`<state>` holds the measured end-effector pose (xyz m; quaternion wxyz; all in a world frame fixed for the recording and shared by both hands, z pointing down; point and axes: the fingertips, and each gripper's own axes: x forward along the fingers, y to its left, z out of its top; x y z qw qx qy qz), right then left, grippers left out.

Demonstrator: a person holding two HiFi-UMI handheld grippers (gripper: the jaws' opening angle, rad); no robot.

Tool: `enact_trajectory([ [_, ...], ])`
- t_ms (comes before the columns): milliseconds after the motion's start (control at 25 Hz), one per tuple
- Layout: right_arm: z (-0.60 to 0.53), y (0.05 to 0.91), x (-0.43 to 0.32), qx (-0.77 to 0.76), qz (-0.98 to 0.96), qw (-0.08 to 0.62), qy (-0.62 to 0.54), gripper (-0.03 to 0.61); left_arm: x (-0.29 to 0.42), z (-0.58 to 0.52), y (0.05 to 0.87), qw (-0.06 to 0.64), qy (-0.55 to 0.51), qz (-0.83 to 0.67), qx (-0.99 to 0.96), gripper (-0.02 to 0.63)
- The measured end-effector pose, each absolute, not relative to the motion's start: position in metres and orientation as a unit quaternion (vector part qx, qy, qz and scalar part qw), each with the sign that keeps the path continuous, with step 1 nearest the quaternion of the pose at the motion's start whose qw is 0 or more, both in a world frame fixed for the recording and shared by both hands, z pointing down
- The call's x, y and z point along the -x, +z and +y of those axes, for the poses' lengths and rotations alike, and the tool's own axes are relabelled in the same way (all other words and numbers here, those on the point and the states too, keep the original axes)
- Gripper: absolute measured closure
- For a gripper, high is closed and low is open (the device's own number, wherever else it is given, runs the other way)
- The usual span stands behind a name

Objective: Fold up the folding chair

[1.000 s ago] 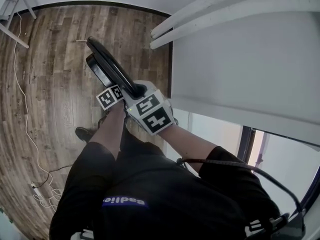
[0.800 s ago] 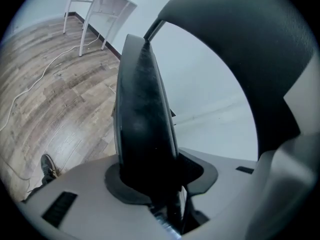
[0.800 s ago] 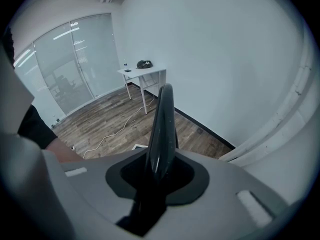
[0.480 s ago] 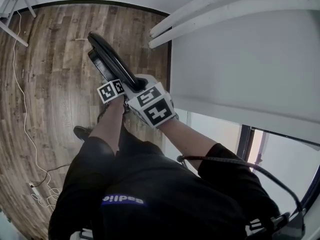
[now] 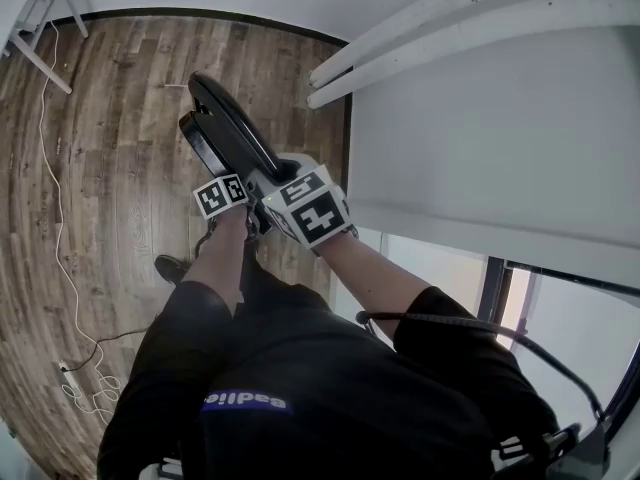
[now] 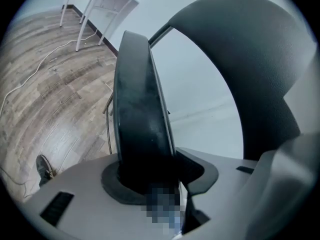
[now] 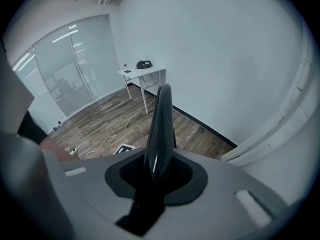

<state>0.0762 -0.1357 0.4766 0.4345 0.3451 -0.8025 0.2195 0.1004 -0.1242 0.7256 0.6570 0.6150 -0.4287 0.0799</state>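
The black folding chair (image 5: 225, 133) hangs folded flat above the wooden floor, held at its near end by both grippers. My left gripper (image 5: 240, 186) is shut on the edge of a thick black panel (image 6: 137, 129); a second black panel (image 6: 250, 69) curves past on the right. My right gripper (image 5: 285, 176) is shut on a thin black panel edge (image 7: 160, 129) that runs upward from between its jaws. Those jaws have just been opening a little, with the panel still between them. The fingertips are hidden behind the marker cubes in the head view.
A white wall with two pipes (image 5: 450, 28) rises close on the right, with a glass pane (image 5: 440, 268) below it. A white cable (image 5: 50, 198) trails over the floor at left. White table legs (image 5: 45, 63) stand at far left, and a small white desk (image 7: 145, 74) stands by the far wall.
The chair and both grippers have shifted slightly to the right in the head view. Both grips look unchanged.
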Motion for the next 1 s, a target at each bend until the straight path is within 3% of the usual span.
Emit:
enact_trajectory([
  [1000, -0.135, 0.475, -0.073, -0.339, -0.801, 0.441, 0.221, 0.509, -0.062, -0.076, 0.696, 0.668, 0.071, -0.391, -0.630, 0.454],
])
